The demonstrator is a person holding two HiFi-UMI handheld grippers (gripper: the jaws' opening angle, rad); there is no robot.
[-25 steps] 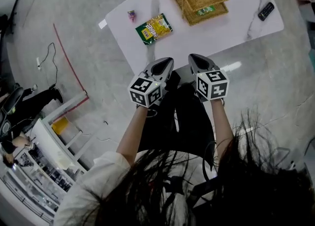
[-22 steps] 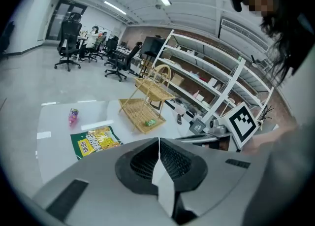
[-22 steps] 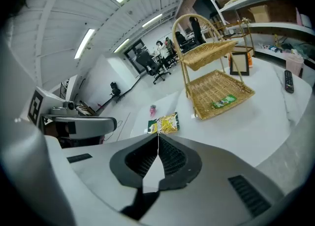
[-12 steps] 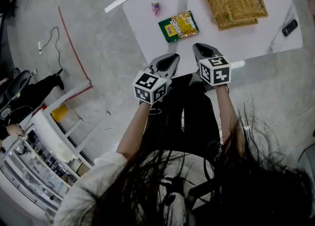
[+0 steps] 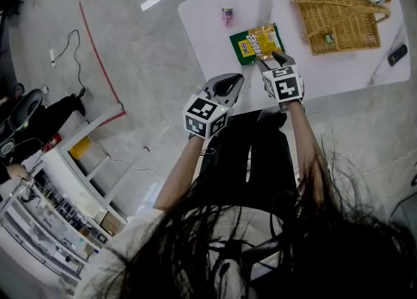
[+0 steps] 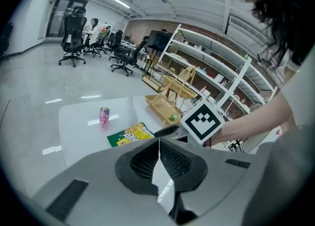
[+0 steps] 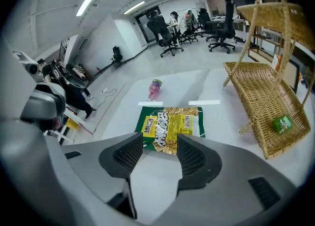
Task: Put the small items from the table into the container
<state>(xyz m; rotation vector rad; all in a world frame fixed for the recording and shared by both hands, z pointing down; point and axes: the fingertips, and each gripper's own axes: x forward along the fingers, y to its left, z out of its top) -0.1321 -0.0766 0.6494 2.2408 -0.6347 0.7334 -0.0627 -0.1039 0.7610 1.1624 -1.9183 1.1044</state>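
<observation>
Head view: the right gripper (image 5: 268, 58), short of the table (image 5: 208, 24) a second ago, now reaches the snack packet (image 5: 254, 42) at upper centre, left of the wicker basket (image 5: 339, 14); the left gripper (image 5: 231, 84) trails to its lower left. Left gripper view: jaws pressed together, empty. Right gripper view: jaws opening, the ungripped packet just beyond them.

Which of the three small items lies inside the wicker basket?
The small green item does; the yellow-green snack packet and the pink bottle lie on the white table.
</observation>
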